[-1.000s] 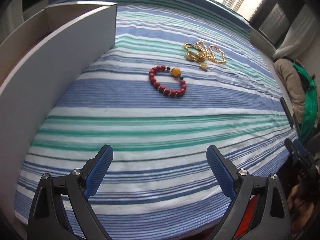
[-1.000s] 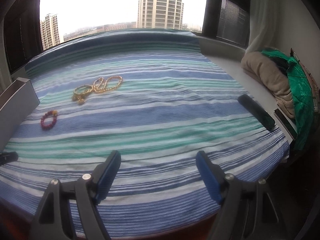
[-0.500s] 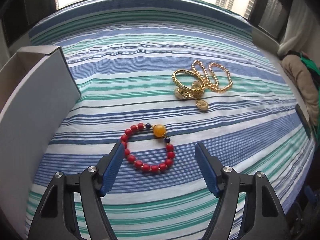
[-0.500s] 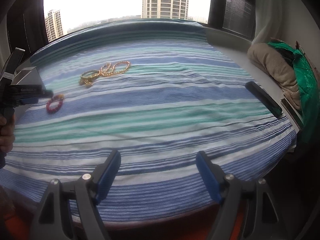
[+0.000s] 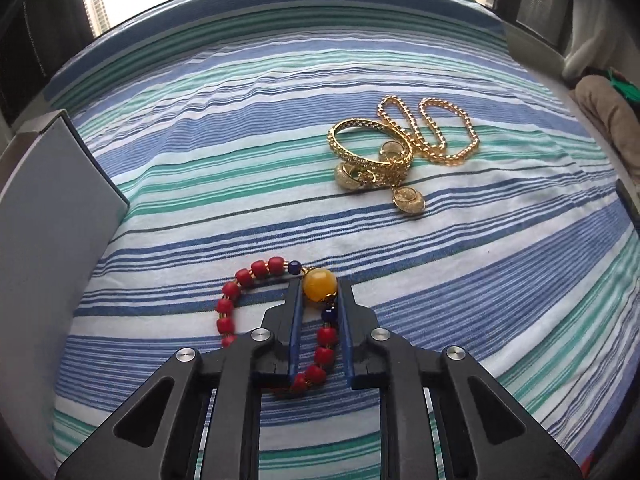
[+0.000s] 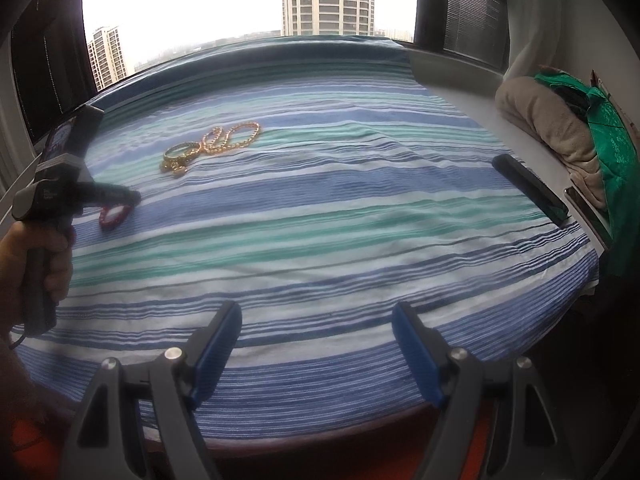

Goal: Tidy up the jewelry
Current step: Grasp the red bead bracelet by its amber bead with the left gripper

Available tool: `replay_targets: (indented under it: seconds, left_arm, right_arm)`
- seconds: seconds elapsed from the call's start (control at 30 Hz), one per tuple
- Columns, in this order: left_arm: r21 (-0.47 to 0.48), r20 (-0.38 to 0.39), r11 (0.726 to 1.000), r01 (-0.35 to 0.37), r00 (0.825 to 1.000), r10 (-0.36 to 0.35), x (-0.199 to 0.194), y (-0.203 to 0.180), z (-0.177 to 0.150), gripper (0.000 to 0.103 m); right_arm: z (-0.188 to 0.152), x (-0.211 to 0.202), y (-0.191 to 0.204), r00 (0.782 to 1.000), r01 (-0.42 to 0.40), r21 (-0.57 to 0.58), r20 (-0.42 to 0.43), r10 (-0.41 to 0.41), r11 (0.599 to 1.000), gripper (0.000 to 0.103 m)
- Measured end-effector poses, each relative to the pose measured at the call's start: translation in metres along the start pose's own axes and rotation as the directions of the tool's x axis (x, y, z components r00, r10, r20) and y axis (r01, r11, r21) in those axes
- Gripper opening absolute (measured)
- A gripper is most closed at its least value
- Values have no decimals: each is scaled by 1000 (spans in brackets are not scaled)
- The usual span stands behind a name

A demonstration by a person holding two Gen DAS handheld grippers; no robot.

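One red beaded bracelet with an amber bead point(image 5: 320, 289), left tool point(image 5: 319, 286) closing on it. Right tool point(image 6: 316, 330) wide, holding nothing.

The bead bracelet point(image 5: 256, 280) lies on the bedspread point(image 5: 480, 280), box point(image 5: 52, 216) left, chains point(image 5: 404, 148) behind.
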State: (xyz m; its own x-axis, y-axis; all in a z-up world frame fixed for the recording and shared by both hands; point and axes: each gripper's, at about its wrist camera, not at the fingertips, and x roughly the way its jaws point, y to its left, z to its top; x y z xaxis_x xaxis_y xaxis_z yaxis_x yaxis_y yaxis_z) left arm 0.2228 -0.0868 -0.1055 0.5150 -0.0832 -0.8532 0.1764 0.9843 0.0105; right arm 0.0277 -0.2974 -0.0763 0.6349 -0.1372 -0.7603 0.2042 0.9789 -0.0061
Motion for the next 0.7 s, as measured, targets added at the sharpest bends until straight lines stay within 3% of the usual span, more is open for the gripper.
replay_targets:
  seconds: [0.23, 0.4, 0.53, 0.7]
  left_arm:
    - [54, 5, 994, 98, 995, -98, -42, 22, -45, 15]
    - [29, 3, 983, 182, 983, -182, -70, 39, -73, 15]
    - [57, -8, 968, 242, 970, -242, -73, 34, -94, 15]
    - [70, -13, 965, 252, 968, -252, -65, 25, -104, 15]
  right_arm:
    - [-1, -2, -1, 1000, -2, 4, -2, 2, 1000, 79]
    - [2, -3, 5, 1000, -23, -1, -4, 23, 1000, 79]
    - [4, -3, 15, 999, -42, -18, -6, 42, 999, 79]
    - [5, -3, 29, 995, -96, -53, -44, 94, 994, 79]
